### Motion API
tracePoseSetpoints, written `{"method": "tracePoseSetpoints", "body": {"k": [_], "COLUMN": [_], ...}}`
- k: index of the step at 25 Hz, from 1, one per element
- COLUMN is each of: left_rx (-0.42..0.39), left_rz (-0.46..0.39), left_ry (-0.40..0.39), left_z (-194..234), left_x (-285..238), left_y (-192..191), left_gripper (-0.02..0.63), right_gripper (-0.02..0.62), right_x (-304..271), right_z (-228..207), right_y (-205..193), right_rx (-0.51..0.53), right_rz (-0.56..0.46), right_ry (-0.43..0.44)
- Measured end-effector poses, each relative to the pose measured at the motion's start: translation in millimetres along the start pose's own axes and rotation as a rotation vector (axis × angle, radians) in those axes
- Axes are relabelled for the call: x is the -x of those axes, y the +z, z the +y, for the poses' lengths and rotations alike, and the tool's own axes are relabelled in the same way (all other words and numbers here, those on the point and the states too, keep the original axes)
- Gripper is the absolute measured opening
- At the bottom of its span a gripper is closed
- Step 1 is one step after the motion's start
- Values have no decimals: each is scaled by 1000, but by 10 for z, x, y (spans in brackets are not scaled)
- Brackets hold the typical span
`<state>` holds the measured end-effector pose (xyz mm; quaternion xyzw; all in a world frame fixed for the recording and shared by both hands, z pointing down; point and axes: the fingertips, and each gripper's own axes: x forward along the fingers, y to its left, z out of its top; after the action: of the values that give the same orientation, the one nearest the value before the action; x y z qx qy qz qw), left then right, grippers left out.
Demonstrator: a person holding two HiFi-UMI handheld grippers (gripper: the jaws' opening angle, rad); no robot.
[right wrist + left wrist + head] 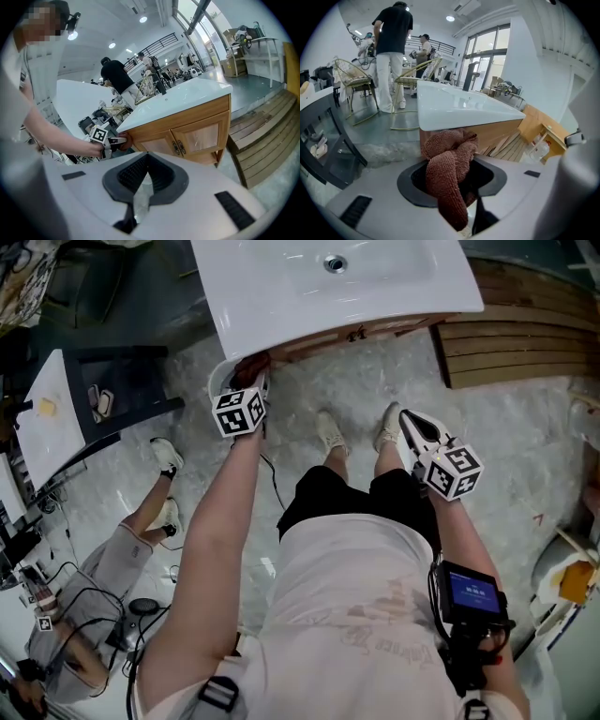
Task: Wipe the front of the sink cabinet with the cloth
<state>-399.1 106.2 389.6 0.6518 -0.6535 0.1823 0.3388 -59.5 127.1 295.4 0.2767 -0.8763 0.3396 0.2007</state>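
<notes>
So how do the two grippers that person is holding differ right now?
The left gripper has its jaws clamped on a brown cloth; the right gripper has its jaws together on nothing. The left gripper is at the cabinet corner under the sink; the right gripper is held away from it. Both are handheld and carry marker cubes.

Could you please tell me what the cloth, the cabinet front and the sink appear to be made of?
Cloth: probably terry or microfibre, reddish-brown; it shows a looped, nubbly pile and soft folds.
Cabinet: looks like light wood or wood veneer with a satin finish; warm honey-toned panels and framed doors.
Sink: likely glazed ceramic or cast resin, glossy white; the surface is smooth and carries reflections.
</notes>
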Motion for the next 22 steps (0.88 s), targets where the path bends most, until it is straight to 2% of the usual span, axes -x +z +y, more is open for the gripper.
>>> {"method": "tracePoseSetpoints", "body": {"k": [2, 5, 12, 18, 22], "left_rx": [4, -32, -55, -107, -88], "left_rz": [2, 5, 35, 41, 48], "left_ry": [-36, -88, -122, -198, -214], "left_z": [-85, -297, -629, -1145, -1347], "left_x": [-29, -97, -317, -527, -643], "left_y": [4, 73, 113, 242, 265], "left_gripper": [173, 173, 173, 173, 173], "right_gripper": [12, 12, 12, 12, 12], "right_x": [-12, 2, 77, 166, 199], "right_z": [9, -12, -118, -300, -383], "right_y": [-11, 30, 171, 175, 207], "right_rx": [-7, -18, -59, -98, -107], "right_rz": [-7, -23, -81, -101, -117], "right_ry": [-7, -19, -25, -37, -38]}}
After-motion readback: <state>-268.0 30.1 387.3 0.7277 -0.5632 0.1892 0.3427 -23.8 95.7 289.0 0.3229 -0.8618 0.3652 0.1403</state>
